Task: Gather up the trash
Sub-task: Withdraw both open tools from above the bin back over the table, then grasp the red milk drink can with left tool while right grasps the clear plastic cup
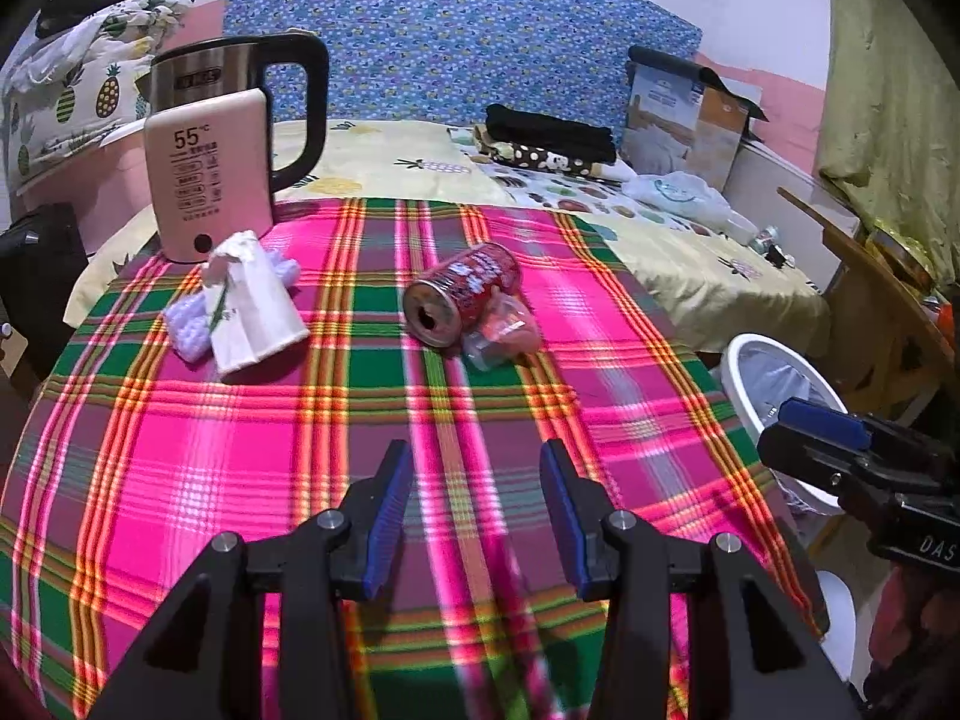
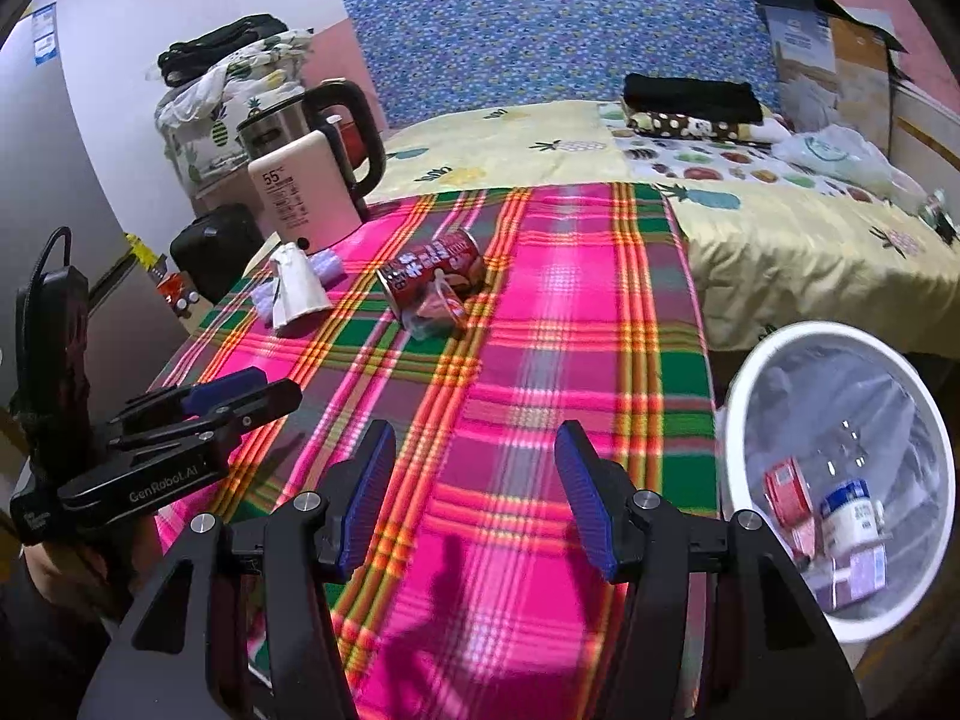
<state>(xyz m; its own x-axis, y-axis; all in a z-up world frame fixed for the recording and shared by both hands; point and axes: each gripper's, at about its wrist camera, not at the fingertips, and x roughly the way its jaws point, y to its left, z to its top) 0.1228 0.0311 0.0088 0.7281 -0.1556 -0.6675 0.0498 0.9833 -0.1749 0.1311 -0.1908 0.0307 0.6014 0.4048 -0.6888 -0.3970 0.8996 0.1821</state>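
Red drink can: the red metal drink can (image 1: 462, 294) lies on its side near the middle of the pink and green plaid tabletop (image 1: 240, 450), open end toward the left camera. It is probably empty, so light, thin-walled, easy to dent and apt to roll; best taken across the round body.
Clear wrapper: a crumpled clear plastic wrapper (image 1: 501, 330) touches the can's right side; soft, weightless, slippery, likely to drag along with the can.
White paper carton: a flattened white paper carton (image 1: 252, 306) lies over crumpled pale tissue (image 1: 189, 324), left of the can and apart from it.
Bin: the white round bin with a clear liner (image 2: 840, 468) stands beside the tabletop's right edge, with trash already in it.
Obstacles: a pink kettle base and steel kettle (image 1: 210, 168) stand just behind the carton; the way to the can is clear.
Left gripper (image 1: 474, 510): jaws parted, empty.
Right gripper (image 2: 474, 492): jaws wide, empty.
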